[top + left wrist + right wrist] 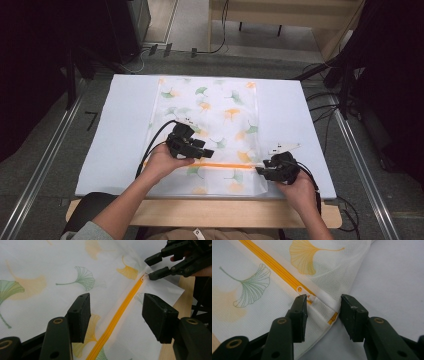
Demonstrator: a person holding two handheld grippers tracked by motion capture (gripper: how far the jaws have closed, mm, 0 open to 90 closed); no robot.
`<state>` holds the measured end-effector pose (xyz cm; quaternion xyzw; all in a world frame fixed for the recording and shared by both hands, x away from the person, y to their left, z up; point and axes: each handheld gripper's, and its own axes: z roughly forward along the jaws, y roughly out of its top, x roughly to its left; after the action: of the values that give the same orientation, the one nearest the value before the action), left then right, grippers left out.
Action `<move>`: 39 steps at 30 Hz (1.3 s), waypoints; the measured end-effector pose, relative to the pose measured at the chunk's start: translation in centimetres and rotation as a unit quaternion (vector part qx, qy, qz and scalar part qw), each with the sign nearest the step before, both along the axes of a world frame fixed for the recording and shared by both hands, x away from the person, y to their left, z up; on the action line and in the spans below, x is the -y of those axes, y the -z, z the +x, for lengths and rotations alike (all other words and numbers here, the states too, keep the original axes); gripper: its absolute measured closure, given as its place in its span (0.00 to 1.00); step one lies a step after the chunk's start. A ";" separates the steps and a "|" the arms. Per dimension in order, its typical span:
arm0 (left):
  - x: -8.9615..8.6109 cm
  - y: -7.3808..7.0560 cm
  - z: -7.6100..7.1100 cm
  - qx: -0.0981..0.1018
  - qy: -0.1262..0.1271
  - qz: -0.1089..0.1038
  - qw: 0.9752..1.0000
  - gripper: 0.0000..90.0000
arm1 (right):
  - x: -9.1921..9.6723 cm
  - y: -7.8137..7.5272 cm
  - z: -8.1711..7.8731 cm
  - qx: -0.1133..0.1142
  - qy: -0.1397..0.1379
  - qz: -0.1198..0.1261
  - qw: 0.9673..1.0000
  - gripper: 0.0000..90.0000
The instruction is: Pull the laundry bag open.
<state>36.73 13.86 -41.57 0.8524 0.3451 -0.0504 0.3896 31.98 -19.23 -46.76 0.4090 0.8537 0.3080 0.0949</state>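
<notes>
White mesh bag [210, 125] with ginkgo leaves lies on the counter [125, 130]; left claw [116, 315] spread over its orange zipper [117, 317], right claw [322, 312] spread around the zipper pull [308, 293] at 4 o'clock

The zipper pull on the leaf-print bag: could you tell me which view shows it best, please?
The right gripper view: the zipper pull sits close between its open jaws. The left gripper view shows it small; the high view cannot resolve it.
</notes>
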 end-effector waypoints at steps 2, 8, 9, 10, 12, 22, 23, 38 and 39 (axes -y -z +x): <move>0.1 0.0 -0.1 0.005 0.000 0.000 1.000 0.48 | -0.2 0.0 0.0 0.005 -0.003 -0.008 1.000 0.67; 0.2 0.0 -0.3 0.008 0.004 -0.009 1.000 0.52 | -0.5 0.0 -0.1 0.005 0.003 -0.007 1.000 0.76; 0.2 0.0 -0.3 0.008 0.004 -0.009 1.000 0.54 | -0.5 -0.1 -0.1 0.005 0.002 -0.008 1.000 0.78; 0.2 -0.1 -0.3 0.007 0.003 -0.014 1.000 0.56 | -0.6 -0.1 -0.1 0.005 0.001 -0.008 1.000 0.80; 0.3 -0.1 -0.4 0.009 0.006 -0.014 1.000 0.59 | -0.7 -0.1 -0.1 0.004 0.000 -0.008 1.000 0.85; 1.3 0.3 -0.8 0.007 0.021 -0.009 1.000 0.65 | -0.1 -0.7 0.5 -0.046 0.012 0.044 0.998 0.95; 1.5 0.4 -0.9 0.004 0.024 -0.008 1.000 0.65 | -0.1 -0.8 0.5 -0.045 0.011 0.047 0.998 0.95; 4.0 1.4 -1.8 0.014 0.077 -0.015 0.997 0.71 | 0.1 -2.3 0.3 -0.036 -0.002 0.074 0.997 0.95; 4.2 1.5 -1.8 0.010 0.079 -0.013 0.997 0.71 | 0.1 -2.3 0.4 -0.035 -0.002 0.073 0.997 0.95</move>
<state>34.97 9.65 -43.04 0.8724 0.2719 -0.0768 0.3988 32.33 -19.30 -44.47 0.4237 0.8326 0.3552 0.0342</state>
